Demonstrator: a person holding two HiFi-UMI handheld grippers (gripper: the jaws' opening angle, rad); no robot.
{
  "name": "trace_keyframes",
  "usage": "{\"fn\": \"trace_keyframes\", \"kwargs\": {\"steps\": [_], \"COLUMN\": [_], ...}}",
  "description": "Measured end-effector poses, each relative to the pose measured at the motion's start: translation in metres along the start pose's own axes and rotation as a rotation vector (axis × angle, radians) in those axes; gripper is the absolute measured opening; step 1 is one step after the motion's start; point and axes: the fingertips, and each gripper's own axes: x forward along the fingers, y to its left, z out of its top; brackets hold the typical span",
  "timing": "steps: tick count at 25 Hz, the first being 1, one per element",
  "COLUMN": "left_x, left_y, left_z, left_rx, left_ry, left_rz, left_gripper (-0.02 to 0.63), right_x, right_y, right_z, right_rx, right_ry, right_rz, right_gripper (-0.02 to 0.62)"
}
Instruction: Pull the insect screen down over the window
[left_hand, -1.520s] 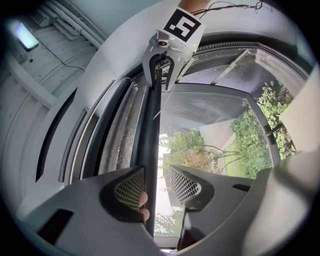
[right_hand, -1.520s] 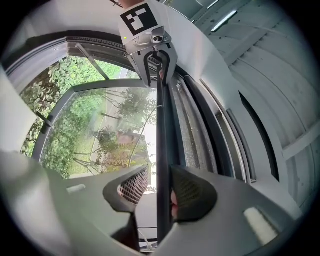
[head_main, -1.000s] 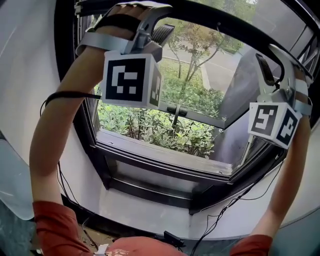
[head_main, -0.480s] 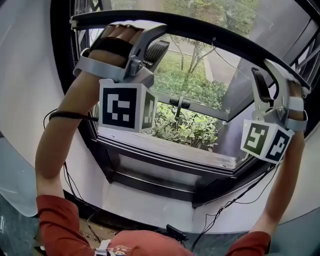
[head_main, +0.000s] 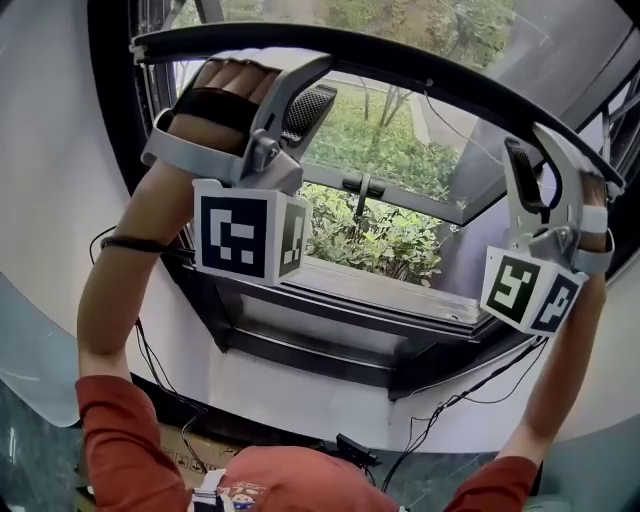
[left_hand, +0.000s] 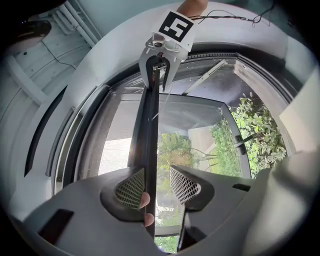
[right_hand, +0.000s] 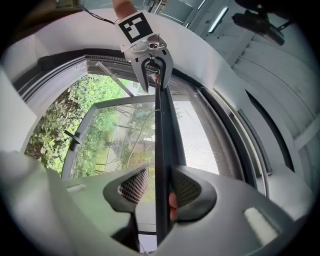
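Observation:
The insect screen's black bottom bar (head_main: 400, 68) arcs across the top of the window opening. My left gripper (head_main: 315, 80) hooks it near its left end and my right gripper (head_main: 535, 150) near its right end. In the left gripper view the bar (left_hand: 150, 125) passes between my left gripper's (left_hand: 157, 185) jaws, lying against one mesh pad with a gap to the other. The right gripper view shows the bar (right_hand: 162, 130) against one pad of my right gripper (right_hand: 160, 187), with daylight beside the other. Both stand open around the bar. Fine screen mesh (right_hand: 200, 135) hangs behind the bar.
The glass casement with its black handle (head_main: 362, 187) swings outward over green shrubs (head_main: 380, 240). A dark window sill (head_main: 340, 300) lies below, set in a white wall (head_main: 60, 200). Thin cables (head_main: 450, 400) trail under the sill.
Both grippers have come down together, bringing the black bar with them. The bar now crosses lower over the window opening than a second ago.

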Motion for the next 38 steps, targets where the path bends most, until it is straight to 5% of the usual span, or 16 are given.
{"fn": "trace_keyframes", "kwargs": {"steps": [38], "left_x": [-0.071], "left_y": [-0.153], "left_z": [0.011], "left_rx": [-0.089], "left_ry": [0.021], "left_rz": [-0.172], "left_gripper": [0.156], "right_x": [-0.074], "right_y": [0.155], "right_z": [0.018], "right_rx": [0.136], "right_ry": [-0.02], "right_rz": [0.172], "right_gripper": [0.186]}}
